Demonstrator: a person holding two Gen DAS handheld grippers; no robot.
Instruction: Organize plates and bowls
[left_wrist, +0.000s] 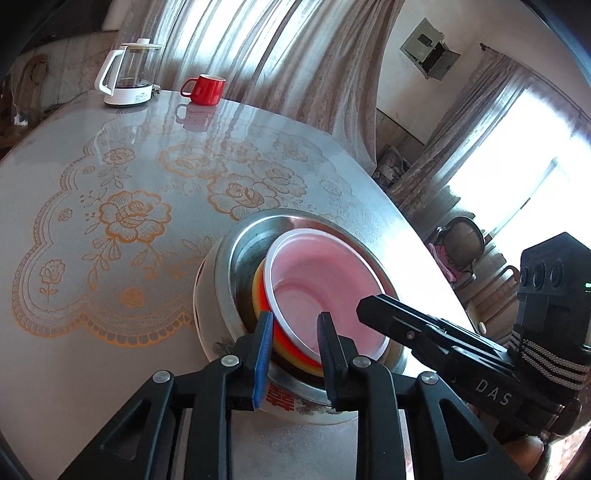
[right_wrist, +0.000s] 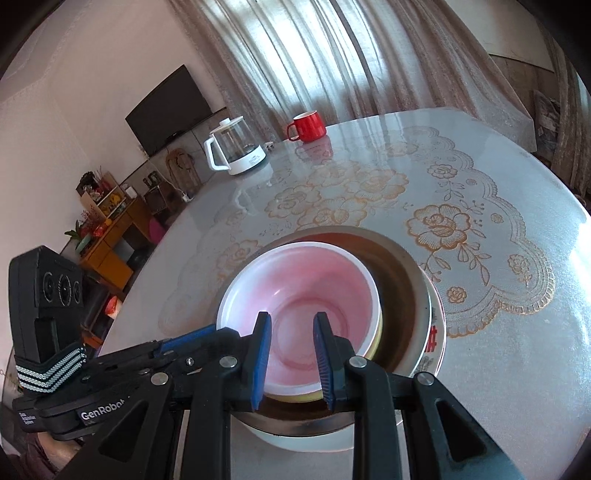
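A stack stands on the table near its edge: a white plate (left_wrist: 284, 400) (right_wrist: 435, 334) with red characters, a steel bowl (left_wrist: 236, 258) (right_wrist: 400, 275) on it, an orange bowl (left_wrist: 260, 291) inside that, and a pink bowl (left_wrist: 325, 280) (right_wrist: 306, 280) with a white rim on top. My left gripper (left_wrist: 295, 332) is open and straddles the near rims of the pink and orange bowls; its pads do not press them. My right gripper (right_wrist: 291, 332) hovers over the pink bowl's near rim, its narrow gap holding nothing. In the left wrist view the right gripper (left_wrist: 365, 306) reaches over the bowl's right rim.
A red mug (left_wrist: 207, 88) (right_wrist: 308, 127) and a glass kettle (left_wrist: 129, 74) (right_wrist: 236, 147) stand at the far side of the round table (left_wrist: 55, 369) (right_wrist: 517, 369). Curtains hang behind. A chair (left_wrist: 461, 240) and a wooden cabinet (right_wrist: 110, 240) stand beyond the table's edge.
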